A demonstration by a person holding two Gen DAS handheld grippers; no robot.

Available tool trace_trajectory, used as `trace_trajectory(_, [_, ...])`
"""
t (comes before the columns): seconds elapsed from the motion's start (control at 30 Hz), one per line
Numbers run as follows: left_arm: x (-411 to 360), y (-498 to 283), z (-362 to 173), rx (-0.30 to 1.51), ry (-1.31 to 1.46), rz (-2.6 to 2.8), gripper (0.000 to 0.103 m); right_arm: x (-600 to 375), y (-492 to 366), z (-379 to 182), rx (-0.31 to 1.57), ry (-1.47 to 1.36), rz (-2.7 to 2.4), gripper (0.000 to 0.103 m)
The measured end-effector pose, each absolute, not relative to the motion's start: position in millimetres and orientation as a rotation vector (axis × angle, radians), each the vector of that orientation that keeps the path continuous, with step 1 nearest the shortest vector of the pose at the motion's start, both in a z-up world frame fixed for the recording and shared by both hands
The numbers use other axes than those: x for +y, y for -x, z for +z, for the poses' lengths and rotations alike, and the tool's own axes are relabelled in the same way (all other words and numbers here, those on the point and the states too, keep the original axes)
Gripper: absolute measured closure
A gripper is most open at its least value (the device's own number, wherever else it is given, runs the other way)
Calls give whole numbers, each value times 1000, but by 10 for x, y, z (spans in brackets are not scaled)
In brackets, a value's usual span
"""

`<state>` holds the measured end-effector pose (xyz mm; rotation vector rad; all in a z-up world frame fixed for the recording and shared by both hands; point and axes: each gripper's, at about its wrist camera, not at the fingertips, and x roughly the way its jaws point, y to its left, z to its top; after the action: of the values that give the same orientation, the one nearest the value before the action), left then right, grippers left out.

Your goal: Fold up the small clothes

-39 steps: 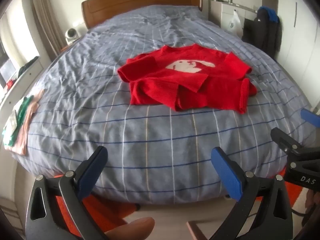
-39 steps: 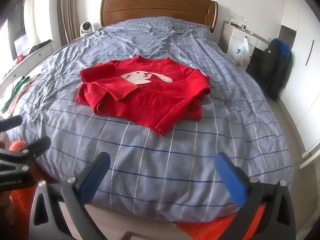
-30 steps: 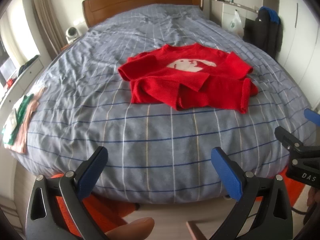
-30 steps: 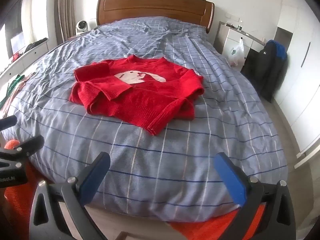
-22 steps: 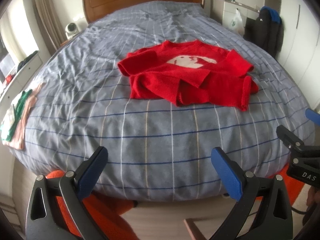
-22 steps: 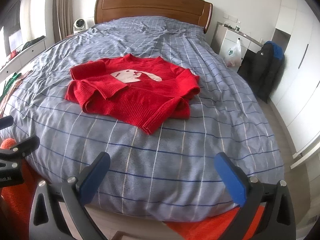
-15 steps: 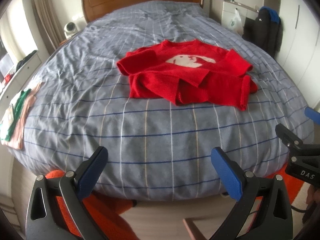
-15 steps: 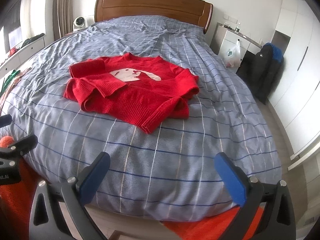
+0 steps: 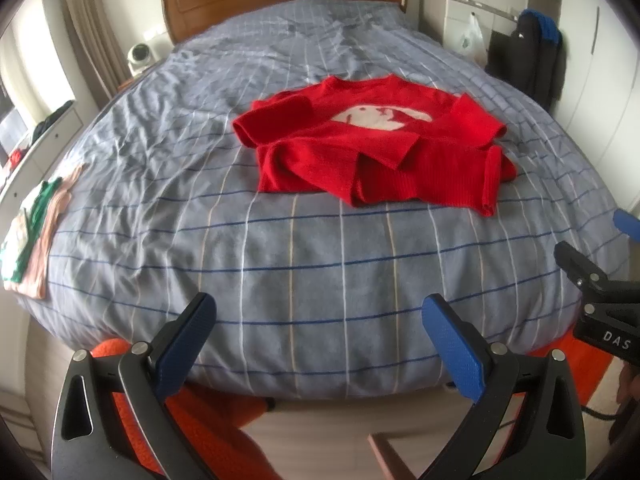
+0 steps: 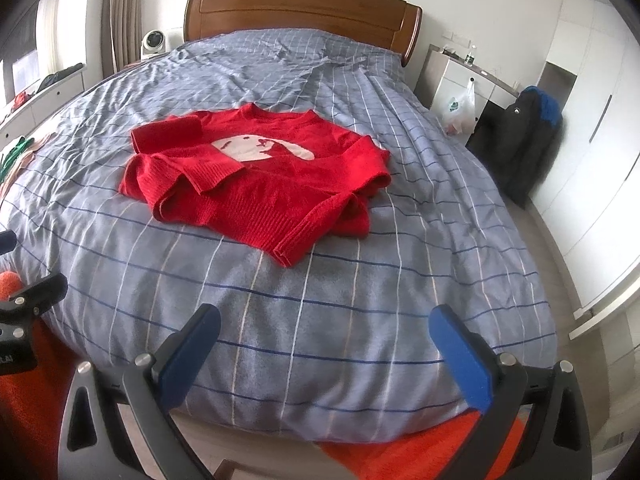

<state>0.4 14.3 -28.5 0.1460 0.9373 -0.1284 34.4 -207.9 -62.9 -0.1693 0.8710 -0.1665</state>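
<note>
A small red knit sweater (image 9: 372,152) with a white animal patch lies partly folded in the middle of the bed, sleeves turned in over the body; it also shows in the right wrist view (image 10: 256,176). My left gripper (image 9: 318,320) is open and empty, held above the foot edge of the bed, well short of the sweater. My right gripper (image 10: 324,328) is open and empty, also at the foot of the bed. Each gripper shows at the edge of the other's view.
The bed has a grey-blue checked cover (image 9: 312,264) and a wooden headboard (image 10: 300,4). Folded green and pink clothes (image 9: 36,224) lie at the bed's left edge. An orange rug (image 10: 400,452) lies on the floor below. A nightstand (image 10: 460,80) and a dark jacket (image 10: 524,140) stand at the right.
Both grippers have drifted slightly, so the sweater sits a little differently in the views. Both stay open and nothing was touched.
</note>
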Motion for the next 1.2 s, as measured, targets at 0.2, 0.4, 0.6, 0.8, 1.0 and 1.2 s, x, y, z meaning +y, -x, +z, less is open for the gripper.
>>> trace_trajectory(0.2, [150,1,-302,933,-150,-125,0,-2105,-355,-643,877,163,-177,0])
trace_trajectory(0.4, [154,-8,-328,944,-158,-122,0,-2115,-359,-663,889,163,-183,0])
trace_trajectory(0.6, [173,-32,-334,932,-159,-109,0,-2138,-349,-654,883,118,-165,0])
trace_trajectory(0.8, [225,-59,-333,919,-149,-112,0,-2193,-339,-644,875,6,-91,0])
trace_trajectory(1.0, [215,-97,-378,941,-132,-146,0,-2268,-348,-741,892,-35,-84,0])
trace_trajectory(1.2, [203,-111,-401,959,-118,-162,0,-2403,-626,-858,850,-69,-43,0])
